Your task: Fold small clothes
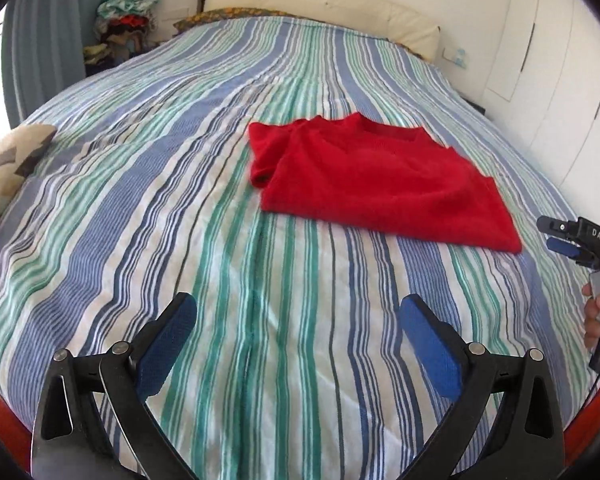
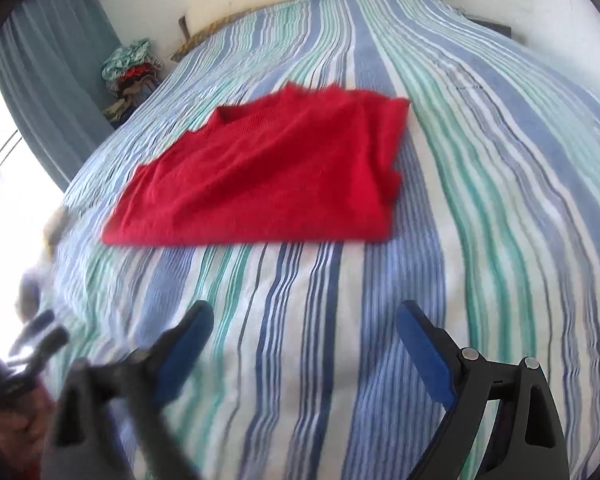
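A red knitted top lies partly folded on the striped bedspread, sleeves tucked in, neckline toward the headboard. It also shows in the right wrist view. My left gripper is open and empty, hovering over the bedspread short of the top's near edge. My right gripper is open and empty, also short of the top. The right gripper shows at the right edge of the left wrist view. The left gripper shows blurred at the lower left of the right wrist view.
A pile of clothes stands beyond the bed's far left corner by a blue curtain. A cream headboard cushion runs along the far end. A patterned pillow lies at the left edge. White wardrobe doors stand to the right.
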